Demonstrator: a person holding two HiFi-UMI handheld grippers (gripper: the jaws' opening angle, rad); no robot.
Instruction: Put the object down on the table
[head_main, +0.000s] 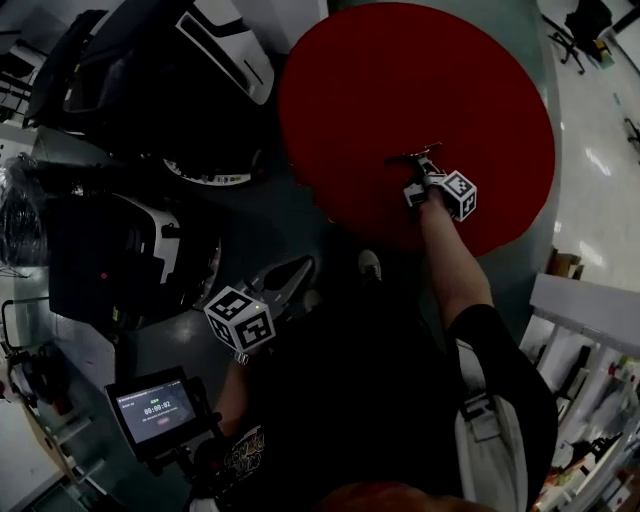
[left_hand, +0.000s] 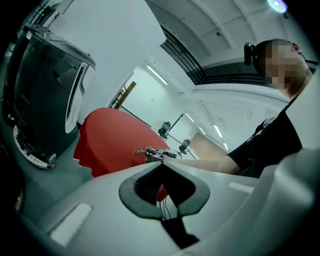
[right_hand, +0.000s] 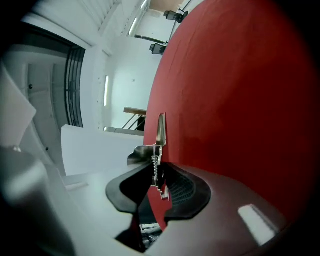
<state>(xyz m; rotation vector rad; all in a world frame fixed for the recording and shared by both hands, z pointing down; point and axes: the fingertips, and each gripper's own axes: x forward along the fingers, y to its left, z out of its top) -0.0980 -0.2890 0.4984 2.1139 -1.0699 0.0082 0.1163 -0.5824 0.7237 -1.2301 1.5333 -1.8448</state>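
Right tongs (head_main: 424, 172): closed on a slim metal tool (head_main: 413, 157). In the right gripper view the tool (right_hand: 160, 134) stands edge-on between the two dark pads of the right tongs (right_hand: 159, 176). A small coil spring runs along the tool's shank, and its flat bright end projects past the tips.

Location of the tool: over the round red tabletop (head_main: 400, 70), right of centre and toward the near edge. From the left gripper view the tool (left_hand: 140, 150) lies roughly level and close above the red surface. Contact with the tabletop cannot be confirmed from any view.

The marker cube (head_main: 459, 193) sits behind the right tongs, followed by the bare forearm (head_main: 452, 262).

Left tongs (head_main: 300, 272): closed, tips meeting, with nothing between them (left_hand: 161, 166). They are held low and near the body, over the grey floor (head_main: 250, 215), well apart from the tabletop's near-left edge.

Dark cabinets with white trim (head_main: 150, 90) stand at the left. A small lit screen (head_main: 154, 409) is at the near left.
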